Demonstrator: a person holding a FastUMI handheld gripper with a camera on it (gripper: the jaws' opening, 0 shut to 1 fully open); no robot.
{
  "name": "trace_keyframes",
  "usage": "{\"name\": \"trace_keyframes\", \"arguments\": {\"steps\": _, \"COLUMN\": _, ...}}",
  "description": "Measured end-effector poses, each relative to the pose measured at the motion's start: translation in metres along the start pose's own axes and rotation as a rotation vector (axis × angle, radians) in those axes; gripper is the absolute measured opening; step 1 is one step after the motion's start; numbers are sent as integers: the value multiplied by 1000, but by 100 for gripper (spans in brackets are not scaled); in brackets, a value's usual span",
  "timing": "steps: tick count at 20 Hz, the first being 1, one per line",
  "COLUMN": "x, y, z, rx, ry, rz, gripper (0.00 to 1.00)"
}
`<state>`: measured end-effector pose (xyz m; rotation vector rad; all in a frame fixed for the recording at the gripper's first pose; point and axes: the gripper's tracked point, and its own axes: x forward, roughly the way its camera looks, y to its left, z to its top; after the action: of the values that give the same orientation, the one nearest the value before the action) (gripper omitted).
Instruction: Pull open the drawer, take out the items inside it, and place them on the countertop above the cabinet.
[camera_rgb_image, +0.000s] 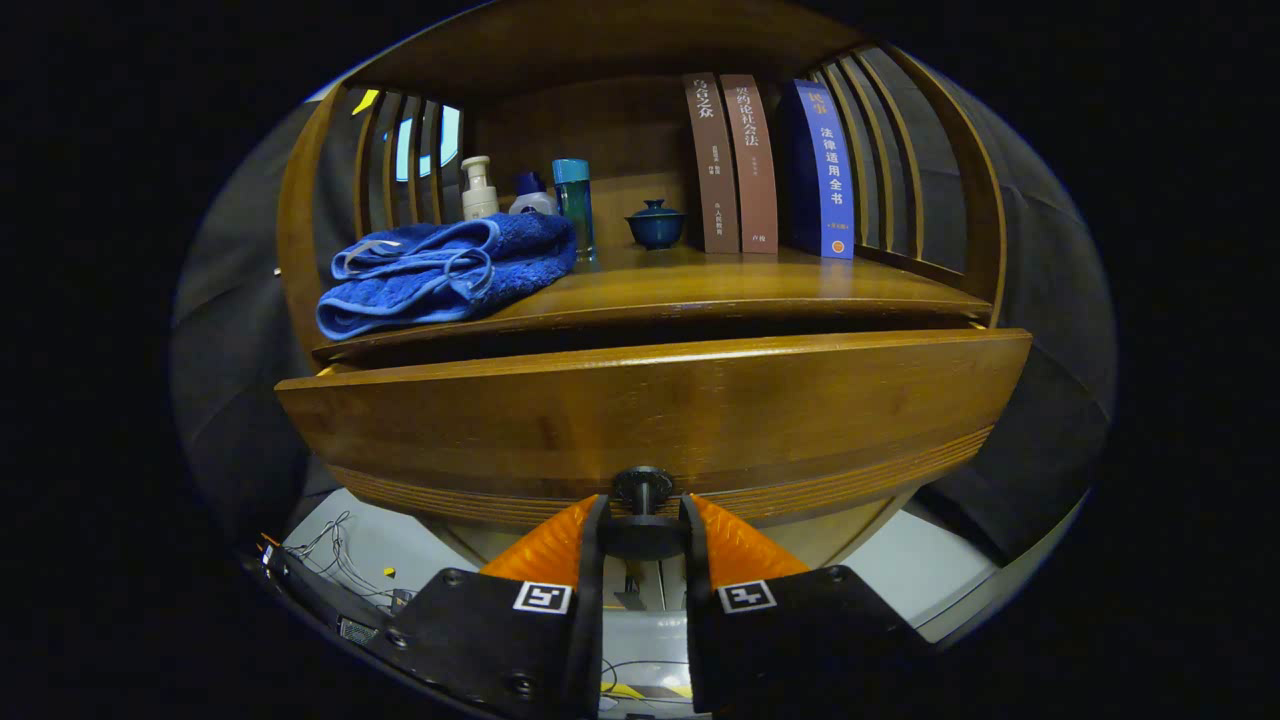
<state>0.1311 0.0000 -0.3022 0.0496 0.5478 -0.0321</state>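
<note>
We see the hand-held gripper (643, 520) squeezed tight on the drawer's knob (643, 487), fingers on both sides. The drawer (650, 420) sticks out a bit under the counter (700, 285). On top: blue towel (440, 270), bottles (530, 195), small pot (656, 224) & books (770, 160).

My fingers (643, 520) press either side of the drawer knob (643, 487), the drawer front (650, 410) walling off everything ahead. Beyond, the counter (800, 275) lies bare ahead and right; a blue towel (445, 270) and bottles (520, 200) crowd its left, books (765, 160) its back.
</note>
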Motion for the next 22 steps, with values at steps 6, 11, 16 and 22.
{"name": "trace_keyframes", "arguments": {"steps": 6, "x": -45, "y": -1, "z": -22, "rx": -6, "ry": 16, "rz": 2, "gripper": 39}}
{"name": "trace_keyframes", "arguments": {"steps": 11, "x": -78, "y": -3, "z": -39, "rx": 12, "ry": 28, "rz": 7, "gripper": 39}}
{"name": "trace_keyframes", "arguments": {"steps": 16, "x": -107, "y": -3, "z": -61, "rx": 27, "ry": 52, "rz": 13, "gripper": 39}}
{"name": "trace_keyframes", "arguments": {"steps": 22, "x": -129, "y": 1, "z": -74, "rx": 40, "ry": 86, "rz": 23, "gripper": 38}}
